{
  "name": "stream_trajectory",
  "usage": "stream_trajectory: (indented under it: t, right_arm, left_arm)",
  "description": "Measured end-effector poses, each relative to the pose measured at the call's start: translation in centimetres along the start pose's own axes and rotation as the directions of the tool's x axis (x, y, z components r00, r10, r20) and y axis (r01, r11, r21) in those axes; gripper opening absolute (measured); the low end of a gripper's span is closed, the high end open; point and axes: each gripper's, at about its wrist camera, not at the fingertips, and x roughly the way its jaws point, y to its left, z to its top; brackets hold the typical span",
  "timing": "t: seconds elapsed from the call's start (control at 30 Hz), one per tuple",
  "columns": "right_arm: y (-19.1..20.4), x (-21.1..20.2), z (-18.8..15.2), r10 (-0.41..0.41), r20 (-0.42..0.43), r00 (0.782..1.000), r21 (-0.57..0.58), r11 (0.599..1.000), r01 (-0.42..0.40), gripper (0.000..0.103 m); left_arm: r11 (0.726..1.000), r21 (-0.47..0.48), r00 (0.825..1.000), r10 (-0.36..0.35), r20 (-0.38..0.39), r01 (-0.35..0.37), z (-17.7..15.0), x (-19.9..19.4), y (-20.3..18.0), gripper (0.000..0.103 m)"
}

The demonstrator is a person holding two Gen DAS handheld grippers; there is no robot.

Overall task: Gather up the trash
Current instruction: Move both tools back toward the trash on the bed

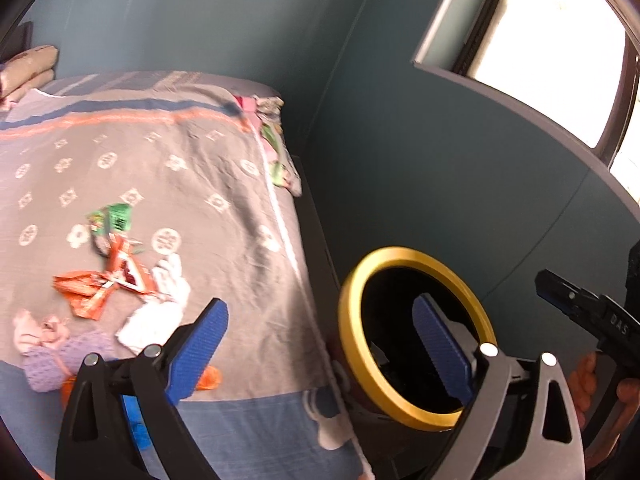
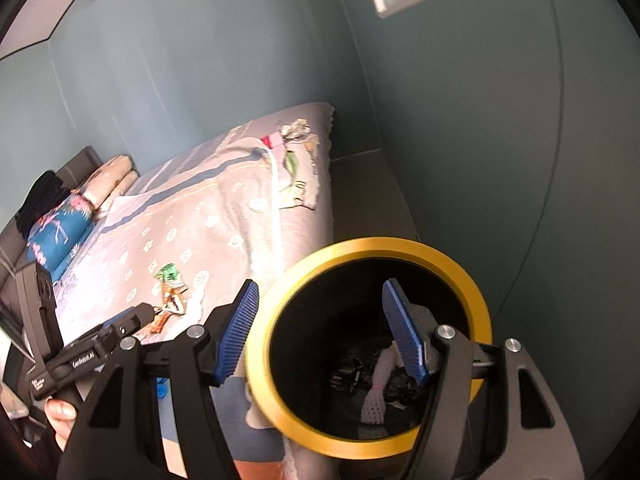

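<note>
**Partly done: some trash binned, a scatter left on the bed**

Roughly, the job looks somewhere in its middle. Starting at the left of the left wrist view, the bed (image 1: pixel 168 184) carries a loose cluster of litter on its grey patterned cover: a pink crumpled scrap (image 1: pixel 38 330) beside a lilac knitted piece (image 1: pixel 60 360), then orange wrappers (image 1: pixel 100 284), a green wrapper (image 1: pixel 114 220) just above them, and white tissue (image 1: pixel 160 308) to their right. Something orange and something blue lie partly hidden behind the near finger; what they are I cannot tell.

Next comes the left gripper (image 1: pixel 320 348), its jaws wide apart and holding nothing, one blue pad over the bed's edge and the other seen against the mouth of the bin.

Further right stands the bin (image 1: pixel 416 336), black with a gold rim, just beside the bed. In the right wrist view the bin (image 2: pixel 368 348) shows crumpled dark pieces and a white knitted item (image 2: pixel 378 384) at its bottom, so a part of the collecting appears done.

The right gripper (image 2: pixel 320 332) hangs over the bin mouth, jaws apart and empty.

By my reading, the wrappers, tissue and scraps on the bed remain to be picked up and dropped in.
</note>
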Motion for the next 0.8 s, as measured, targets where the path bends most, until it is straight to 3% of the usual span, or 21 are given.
stream_trajectory:
  t: [0.4,0.8]
  right_arm:
    - [7.7,-1.3,-0.2,0.078,0.002,0.997,-0.122,0.990,-0.077,0.066]
    - [16.2,0.8,-1.1,0.165,-0.063,0.984,-0.208,0.962,-0.175,0.066]
  left_arm:
    - [0.994,-0.013,0.991,0.107,0.077,-0.106,1.1,-5.8,5.1,0.095]
    - [0.970,-0.082,0.968,0.235,0.083,-0.228,1.5,-8.9,12.4,0.095]
